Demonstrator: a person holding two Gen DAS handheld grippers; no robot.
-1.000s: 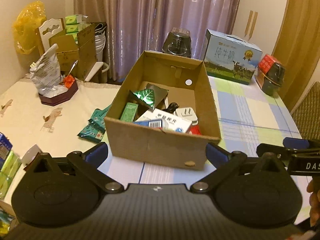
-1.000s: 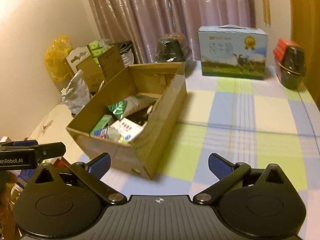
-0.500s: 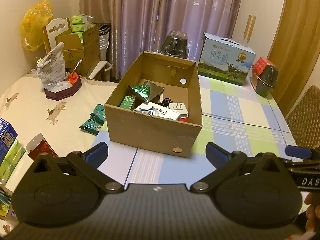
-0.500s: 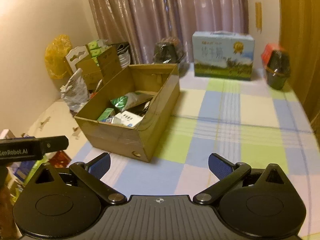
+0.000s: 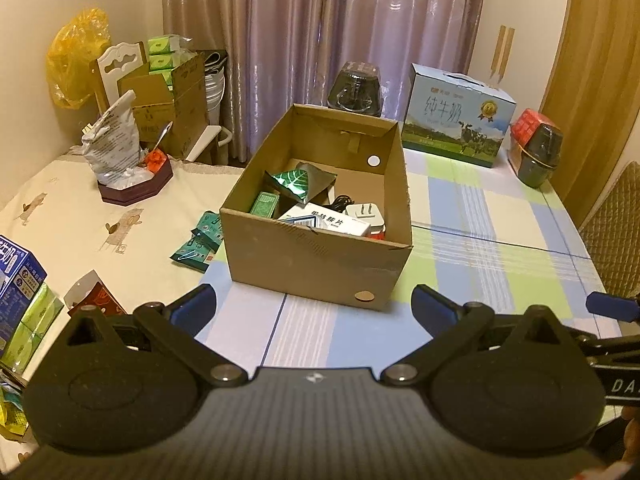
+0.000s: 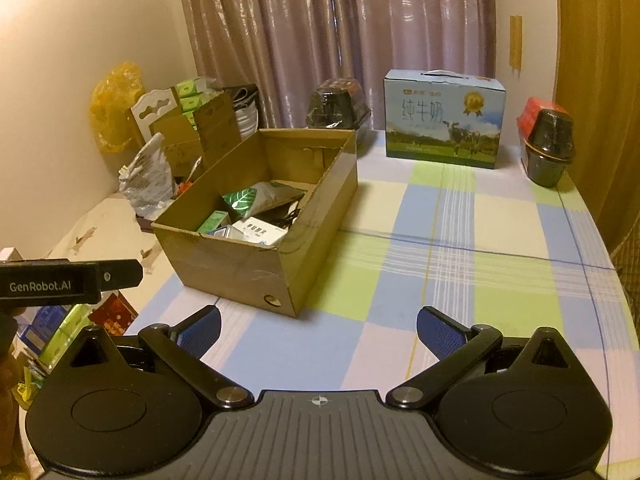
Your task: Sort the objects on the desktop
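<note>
An open cardboard box [image 5: 320, 256] stands mid-table; it also shows in the right wrist view [image 6: 240, 264]. It holds a green leaf-print pouch [image 5: 296, 184], a white medicine box [image 5: 328, 220], a white plug adapter [image 5: 366, 214] and a small green box [image 5: 264, 203]. Teal sachets [image 5: 198, 244] lie on the table left of the box. My left gripper [image 5: 314, 306] is open and empty, hovering before the box's near wall. My right gripper [image 6: 318, 330] is open and empty, over the checked cloth right of the box.
A blue milk carton case [image 5: 456, 116] and dark jars [image 5: 538, 156] stand at the back. A red packet [image 5: 96, 300], green packs [image 5: 32, 324] and a blue carton [image 5: 16, 276] lie near left. A foil bag on a maroon tray [image 5: 120, 160] stands far left.
Both grippers have pulled back from the box, so it looks smaller and farther. Both stayed open and empty.
</note>
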